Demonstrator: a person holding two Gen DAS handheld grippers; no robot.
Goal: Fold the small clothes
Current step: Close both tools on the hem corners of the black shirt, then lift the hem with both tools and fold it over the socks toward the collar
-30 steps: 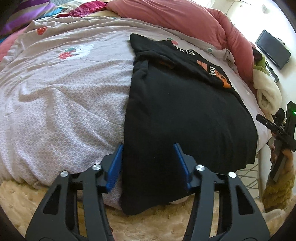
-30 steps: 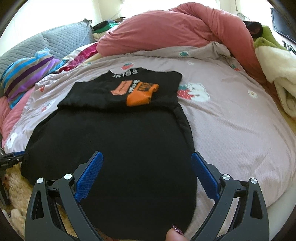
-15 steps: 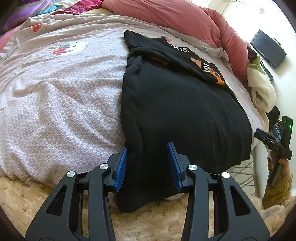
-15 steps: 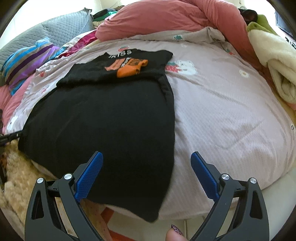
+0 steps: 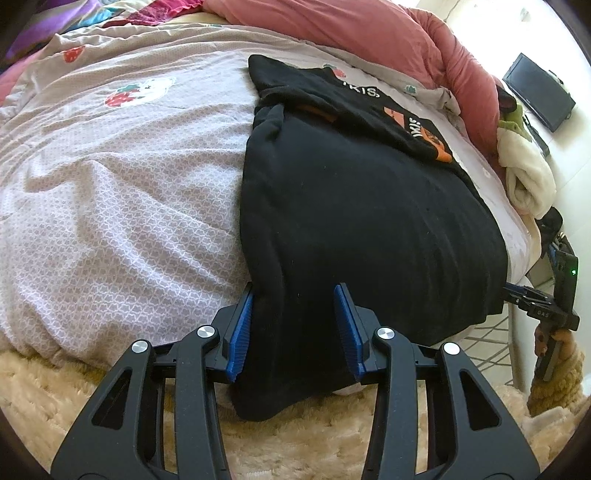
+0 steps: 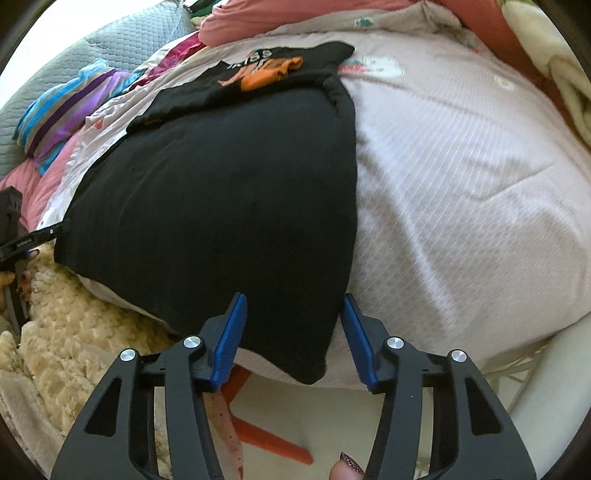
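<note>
Left hand-held gripper [image 5: 293, 328] and right hand-held gripper [image 6: 291, 332], jaws narrowed but unclosed, straddle the black garment's [image 5: 362, 221] hem corners at lower centre; the bed [image 5: 122, 206] carries it. Clamp both corners evenly before folding.

A bed [image 5: 122, 192] with a pale pink patterned cover fills most of both views. A pink duvet [image 5: 354, 33] is heaped at 12 o'clock. A striped pillow [image 6: 70, 110] lies at 10 o'clock, a grey quilted headboard [image 6: 122, 48] behind it. A cream fluffy rug [image 5: 314, 435] covers the floor at 6 o'clock. A dark screen [image 5: 537, 98] stands at 2 o'clock. Strong daylight falls on the bed.
</note>
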